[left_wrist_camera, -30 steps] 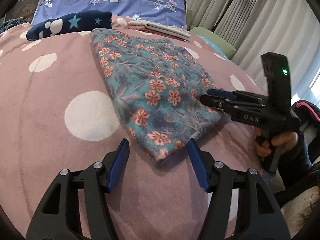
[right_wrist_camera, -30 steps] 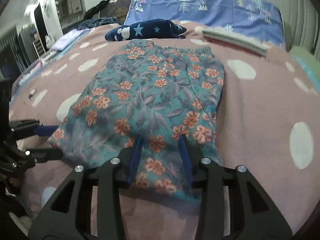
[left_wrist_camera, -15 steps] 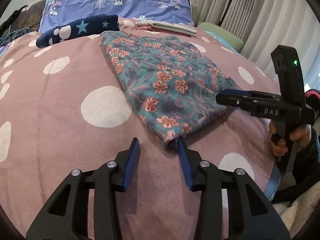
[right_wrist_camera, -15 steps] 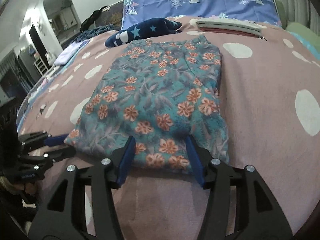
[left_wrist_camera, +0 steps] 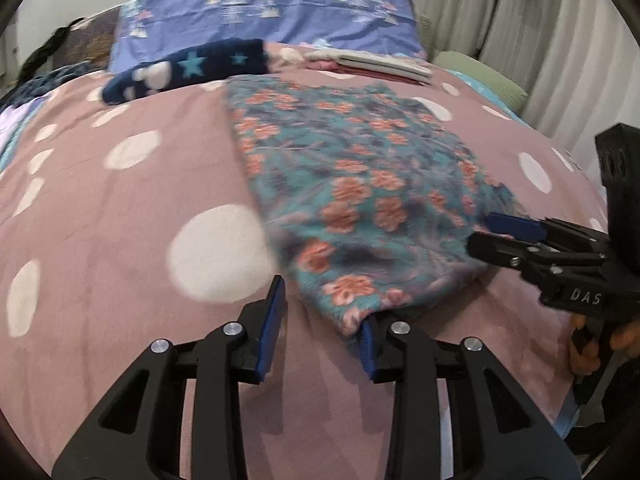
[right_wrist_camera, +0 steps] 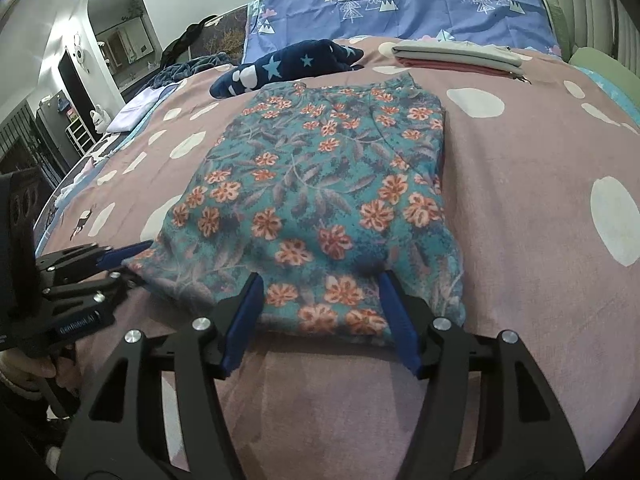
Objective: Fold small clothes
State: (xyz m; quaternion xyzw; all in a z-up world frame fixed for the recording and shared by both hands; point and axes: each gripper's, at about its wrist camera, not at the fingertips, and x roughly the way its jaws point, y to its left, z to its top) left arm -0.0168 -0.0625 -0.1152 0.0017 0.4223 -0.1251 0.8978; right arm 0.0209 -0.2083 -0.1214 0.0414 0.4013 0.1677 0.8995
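change: right gripper (right_wrist_camera: 320, 316) let go and opened its jaws wide over the near edge of the flowery cloth (right_wrist_camera: 320, 184) | left gripper (left_wrist_camera: 320, 328) at 6 o'clock of the near corner, jaws half open, maybe touching (blurry) | cloth flat on bed (right_wrist_camera: 520, 240), mid-fold

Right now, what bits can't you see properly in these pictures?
- Left wrist view: the flowery cloth is smeared by motion blur, so its folds are unclear.
- Left wrist view: the cloth corner covers part of the left gripper's right finger.
- Right wrist view: the cloth's underside is hidden against the bed.
- Right wrist view: the left edge cuts off the left gripper's body.
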